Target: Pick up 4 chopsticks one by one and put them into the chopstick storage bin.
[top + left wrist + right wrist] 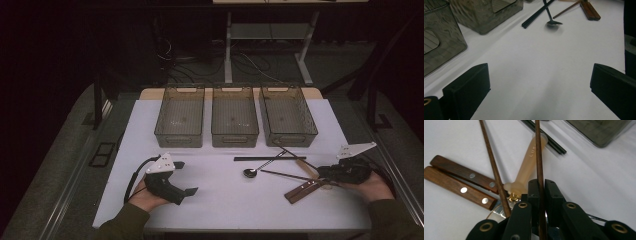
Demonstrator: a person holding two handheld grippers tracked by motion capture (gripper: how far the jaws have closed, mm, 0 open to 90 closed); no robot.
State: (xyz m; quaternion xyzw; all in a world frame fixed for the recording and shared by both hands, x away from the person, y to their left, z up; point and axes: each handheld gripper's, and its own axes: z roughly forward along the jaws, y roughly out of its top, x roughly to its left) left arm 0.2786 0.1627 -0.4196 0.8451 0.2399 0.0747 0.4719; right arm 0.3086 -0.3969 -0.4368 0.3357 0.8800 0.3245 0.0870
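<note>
Right tool (541, 192) has its jaws closed on a brown wooden chopstick (538, 150), pinched near its end; in the right gripper view the stick runs straight up from between the pads. It sits near the right edge of the surface (220, 200), toward the front, in the cutlery pile. Second brown chopstick (491, 160) lies apart and crosses over the two wooden-handled utensils (461, 182); a pale translucent-handled utensil (529, 162) lies just beside the held stick, under or touching it, can't tell which. Black chopstick pair (270, 158) and a spoon (250, 172) lie nearer the middle of the surface. Three grey bins (235, 117) line the far edge, look empty. Left tool (172, 177) near the front left, jaws wide apart, nothing between them, idle over bare surface. Step in hand looks like picking this chopstick to sort into a bin. To do it well: the grip is near one end, so the long free part will likely sag or swing; lift slowly and straight up until the tip clears the pale handle and the other stick, keep the squeeze firm since the stick is thin and round and could roll in the pads. Avoid dragging neighbours along. Then carry toward the far edge and lower the stick lengthwise into a bin before letting go.
</note>
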